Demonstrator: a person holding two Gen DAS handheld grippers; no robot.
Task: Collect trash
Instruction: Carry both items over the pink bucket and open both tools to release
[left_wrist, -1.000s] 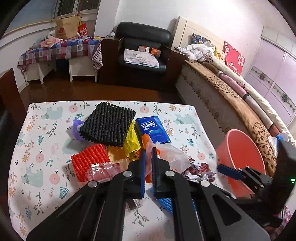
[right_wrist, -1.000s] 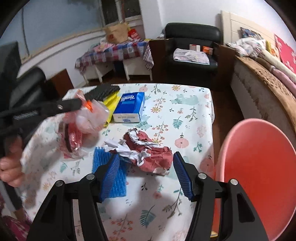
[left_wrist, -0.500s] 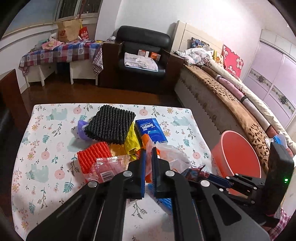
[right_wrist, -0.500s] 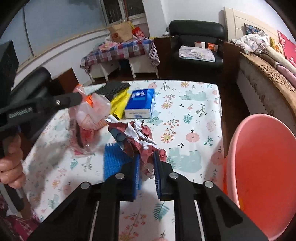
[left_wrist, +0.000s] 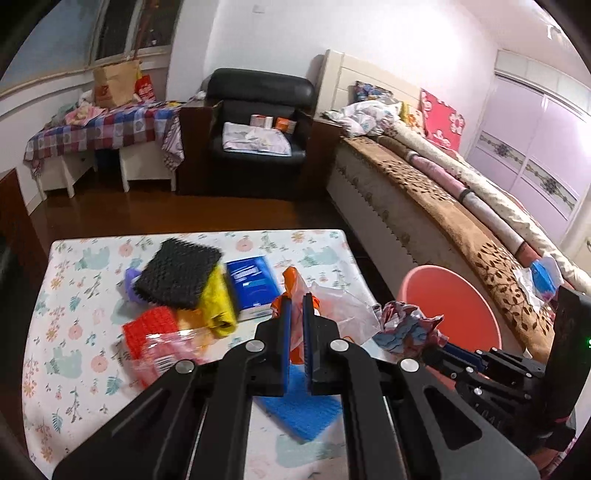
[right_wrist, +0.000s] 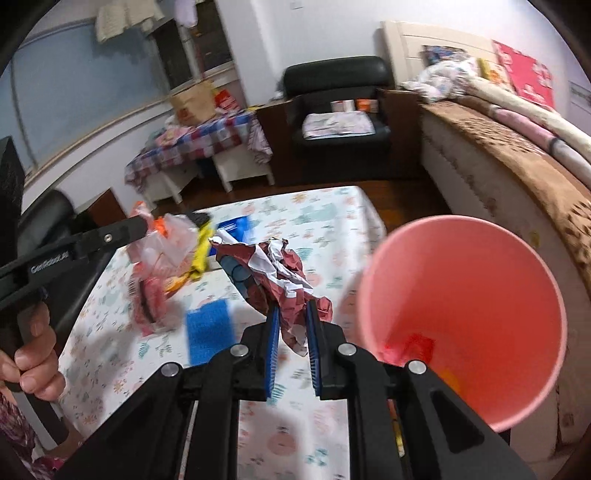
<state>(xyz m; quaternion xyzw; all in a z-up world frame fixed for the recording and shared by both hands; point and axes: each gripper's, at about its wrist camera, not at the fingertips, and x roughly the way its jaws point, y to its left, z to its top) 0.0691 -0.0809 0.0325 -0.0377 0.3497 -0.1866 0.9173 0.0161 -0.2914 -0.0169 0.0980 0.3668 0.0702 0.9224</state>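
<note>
My left gripper (left_wrist: 294, 300) is shut on a clear plastic bag with orange print (left_wrist: 332, 301), lifted off the flowered table (left_wrist: 74, 369); the same bag (right_wrist: 166, 240) hangs from that gripper at the left of the right wrist view. My right gripper (right_wrist: 291, 310) is shut on a crumpled red, white and blue paper wad (right_wrist: 280, 269), held above the table just left of the pink bucket (right_wrist: 461, 314). The wad (left_wrist: 406, 325) and the pink bucket (left_wrist: 447, 299) also show at the right of the left wrist view.
On the table lie a black bumpy pad (left_wrist: 177, 277), a yellow wrapper (left_wrist: 218, 302), a blue tissue pack (left_wrist: 251, 284), a red pad (left_wrist: 147, 328), a clear red-printed packet (left_wrist: 162, 358) and a blue pad (left_wrist: 303, 406). A bed (left_wrist: 443, 206) runs along the right. A hand (right_wrist: 26, 354) grips the left tool.
My right gripper has shut on the crumpled paper wad and lifted it off the table toward the bucket. My left gripper has risen a little with the plastic bag.
</note>
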